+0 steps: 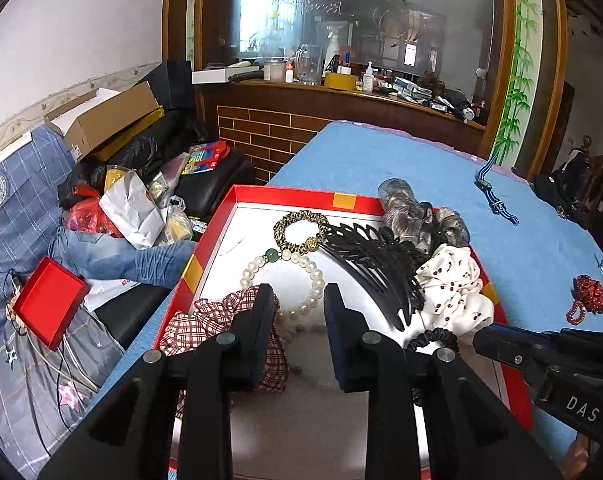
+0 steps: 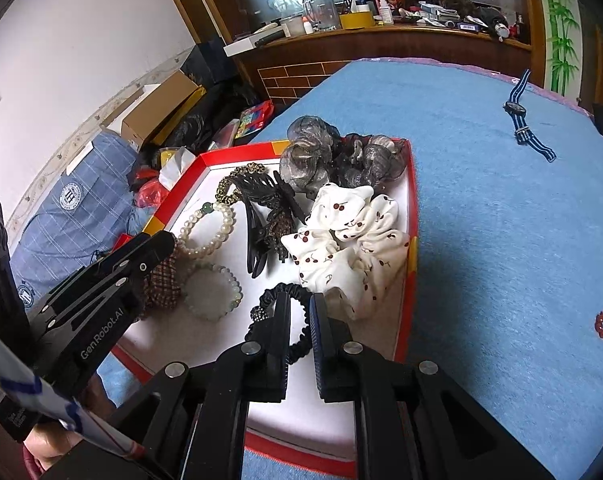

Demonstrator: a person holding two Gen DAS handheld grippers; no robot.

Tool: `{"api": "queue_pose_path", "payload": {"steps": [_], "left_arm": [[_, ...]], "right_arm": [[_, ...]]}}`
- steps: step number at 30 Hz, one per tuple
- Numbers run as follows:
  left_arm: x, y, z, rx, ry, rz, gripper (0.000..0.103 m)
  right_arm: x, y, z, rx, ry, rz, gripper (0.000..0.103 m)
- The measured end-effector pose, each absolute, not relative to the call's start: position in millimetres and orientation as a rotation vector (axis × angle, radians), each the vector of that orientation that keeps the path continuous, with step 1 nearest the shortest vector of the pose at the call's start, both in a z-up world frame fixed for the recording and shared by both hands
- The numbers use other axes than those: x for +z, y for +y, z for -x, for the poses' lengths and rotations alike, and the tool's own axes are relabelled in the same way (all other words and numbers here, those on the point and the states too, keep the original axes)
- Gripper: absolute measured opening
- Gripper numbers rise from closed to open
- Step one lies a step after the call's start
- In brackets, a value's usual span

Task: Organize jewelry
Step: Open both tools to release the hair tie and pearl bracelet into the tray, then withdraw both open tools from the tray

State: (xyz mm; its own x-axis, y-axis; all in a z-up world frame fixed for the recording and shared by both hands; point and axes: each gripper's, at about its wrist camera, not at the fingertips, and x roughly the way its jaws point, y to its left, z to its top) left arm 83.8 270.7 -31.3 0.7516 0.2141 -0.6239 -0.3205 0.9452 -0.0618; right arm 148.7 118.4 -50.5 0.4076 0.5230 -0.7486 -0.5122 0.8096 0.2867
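Nearest, two matte black grippers are hovering over one red-walled box [image 1: 343, 200] with a smooth white floor. The left gripper [image 1: 295, 300] is holding its flat ribbed fingers a narrow way apart, gripping nothing, above a checked red-and-white fabric scrunchie [image 1: 189, 326] and a milky jade-like bead bracelet [image 2: 211, 292]. The right gripper [image 2: 299, 312] is showing its fingers nearly together, with one thin black crinkled hair tie [image 2: 279, 294] lying under the tips; whether it is pinching it I cannot tell. Beyond these, one round glossy pearl bracelet [image 1: 311, 270] with a single green bead is lying beside one curved black toothed comb [image 1: 365, 264] and one puffy white cherry-print scrunchie [image 1: 453, 284]. Further back are sitting a leopard-pattern ring-shaped tie [image 1: 299, 222] and a bunch of grey sheer gauzy pieces [image 2: 313, 156]. On the fuzzy blue cloth [image 2: 501, 216] outside the box, one red bead string [image 1: 587, 298] and one blue striped-strap watch [image 2: 521, 116] are lying well apart
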Motion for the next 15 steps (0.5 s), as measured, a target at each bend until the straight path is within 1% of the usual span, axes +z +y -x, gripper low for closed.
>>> {"api": "queue_pose_path", "payload": {"steps": [15], "left_arm": [[-9.1, 232.3, -75.0, 0.273, 0.626, 0.098, 0.025]], "right_arm": [[-39.5, 75.6, -139.4, 0.627, 0.924, -0.075, 0.015]]}}
